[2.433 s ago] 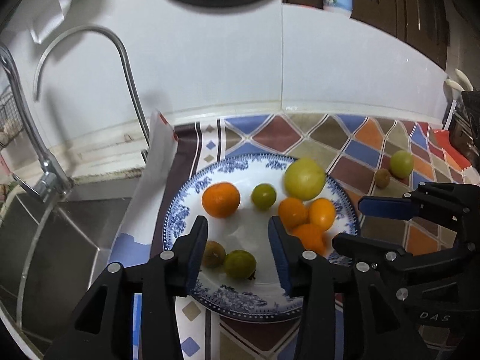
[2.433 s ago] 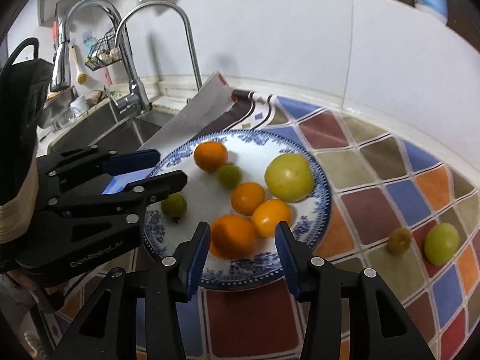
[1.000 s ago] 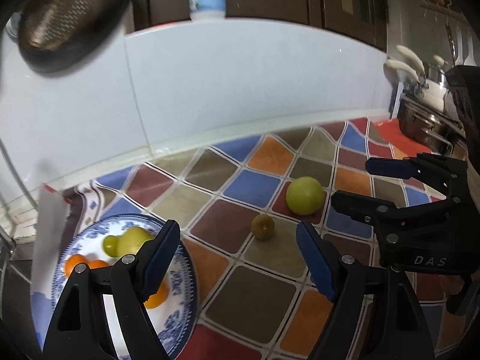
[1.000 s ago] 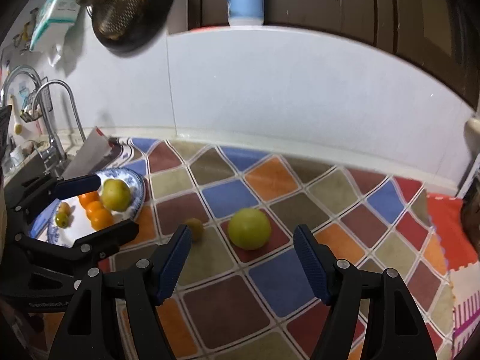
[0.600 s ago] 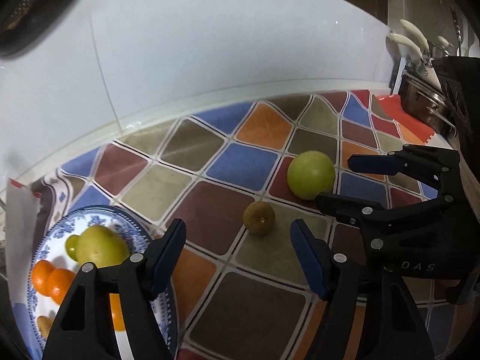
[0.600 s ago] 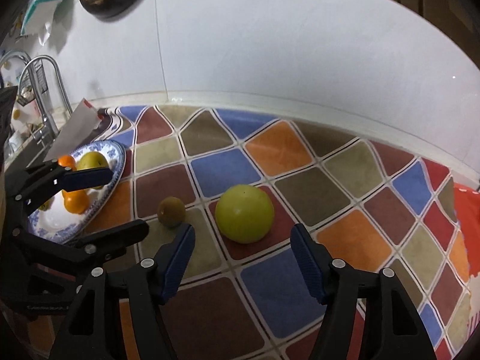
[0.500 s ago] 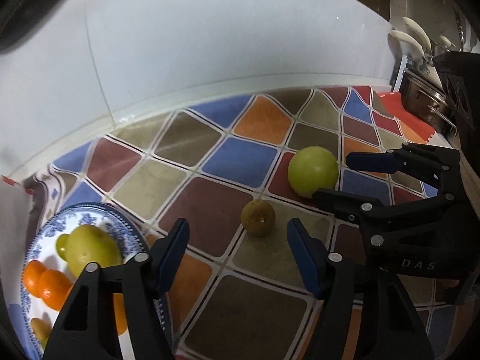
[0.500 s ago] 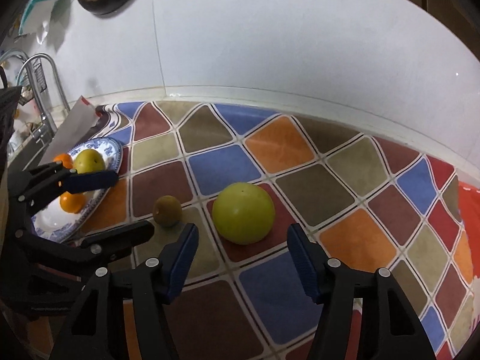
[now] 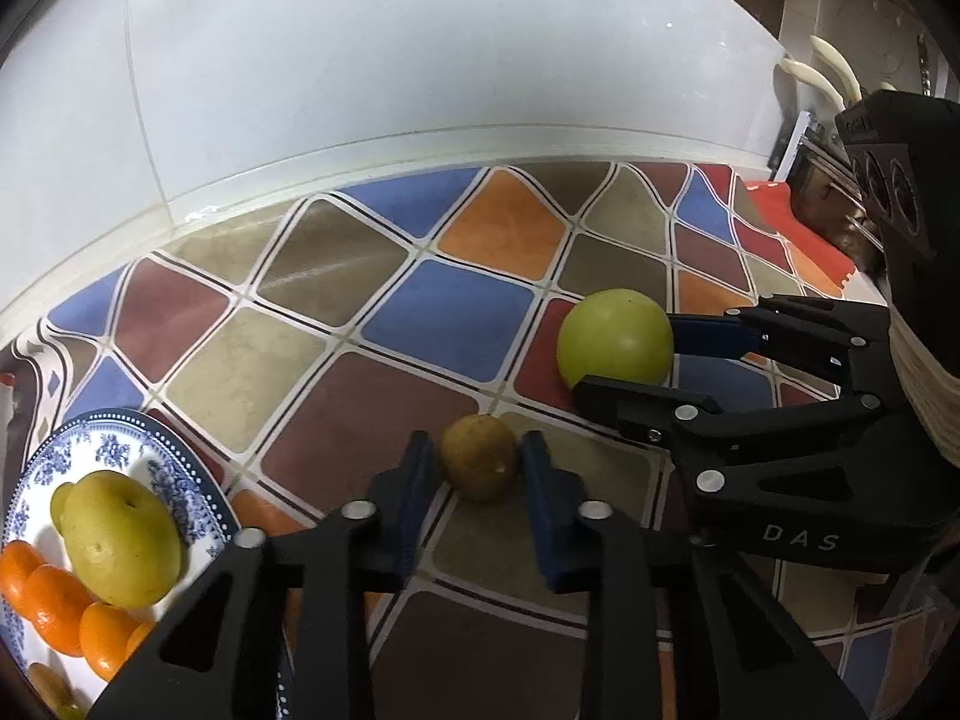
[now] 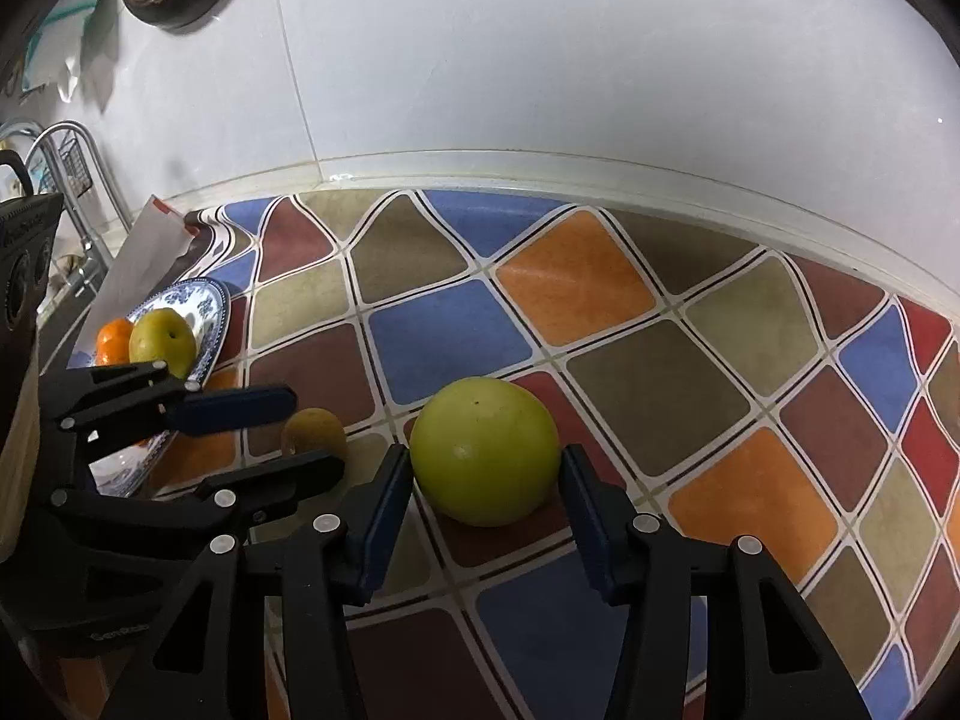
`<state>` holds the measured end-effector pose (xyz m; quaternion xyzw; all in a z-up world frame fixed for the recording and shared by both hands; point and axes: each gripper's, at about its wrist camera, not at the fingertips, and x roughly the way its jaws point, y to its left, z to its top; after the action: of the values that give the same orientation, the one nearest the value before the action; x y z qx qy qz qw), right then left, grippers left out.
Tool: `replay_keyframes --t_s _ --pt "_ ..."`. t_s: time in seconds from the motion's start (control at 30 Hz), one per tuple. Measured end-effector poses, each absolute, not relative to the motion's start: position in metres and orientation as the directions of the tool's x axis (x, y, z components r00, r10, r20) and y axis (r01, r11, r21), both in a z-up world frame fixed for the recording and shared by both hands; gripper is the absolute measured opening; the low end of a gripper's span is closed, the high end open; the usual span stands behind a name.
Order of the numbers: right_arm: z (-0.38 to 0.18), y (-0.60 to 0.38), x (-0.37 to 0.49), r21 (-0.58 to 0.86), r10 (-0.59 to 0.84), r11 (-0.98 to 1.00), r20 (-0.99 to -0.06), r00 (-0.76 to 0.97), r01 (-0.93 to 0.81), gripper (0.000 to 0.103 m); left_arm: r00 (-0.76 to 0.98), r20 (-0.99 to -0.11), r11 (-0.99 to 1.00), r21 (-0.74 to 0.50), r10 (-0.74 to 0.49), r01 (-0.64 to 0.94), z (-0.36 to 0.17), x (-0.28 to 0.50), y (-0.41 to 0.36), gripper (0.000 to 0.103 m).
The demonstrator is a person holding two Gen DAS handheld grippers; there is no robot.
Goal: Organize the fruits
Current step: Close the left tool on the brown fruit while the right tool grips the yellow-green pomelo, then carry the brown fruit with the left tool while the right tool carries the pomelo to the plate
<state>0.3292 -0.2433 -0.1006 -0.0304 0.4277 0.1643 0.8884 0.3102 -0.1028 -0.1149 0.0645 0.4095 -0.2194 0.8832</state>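
The small brown fruit (image 9: 480, 465), roundish and upright, sits clamped in the left gripper (image 9: 479, 468). The right gripper (image 10: 486, 480), jaws just closing, grasps the smooth round green fruit (image 10: 485, 450).

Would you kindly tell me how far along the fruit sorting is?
Done: oranges and a yellow fruit sit on the plate. In hand: left gripper closed on the small brown fruit, right gripper closing around the green fruit. Left: carrying both over.

Two tools (image 9: 477, 462), one plate (image 9: 180, 462), several fruits (image 9: 615, 345).
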Motion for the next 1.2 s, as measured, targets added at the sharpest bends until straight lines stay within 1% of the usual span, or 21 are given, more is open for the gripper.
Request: replay_keyframes --t_s 0.37,0.77,1.0,1.2 --pt "-0.091 -0.244 0.310 0.074 0.244 0.954 -0.750 0.615 -0.289 0.050 0.614 -0.719 0.910 -0.062 -0.325 0.410 -0.096 0.291 -0.093 0.028" --pt "-0.040 -0.234 0.264 0.041 0.232 0.960 -0.668 0.707 -0.276 0.050 0.691 -0.643 0.922 -0.065 -0.330 0.380 -0.055 0.240 -0.072 0.028" --pt "-0.014 -0.224 0.234 0.043 0.247 0.958 -0.627 0.739 -0.284 0.050 0.729 -0.599 0.932 -0.085 -0.330 0.352 -0.030 0.209 -0.053 0.028" --pt "0.003 -0.212 0.216 0.050 0.268 0.953 -0.599 0.755 -0.298 0.050 0.768 -0.560 0.942 -0.075 -0.311 0.327 -0.013 0.187 -0.036 0.028"
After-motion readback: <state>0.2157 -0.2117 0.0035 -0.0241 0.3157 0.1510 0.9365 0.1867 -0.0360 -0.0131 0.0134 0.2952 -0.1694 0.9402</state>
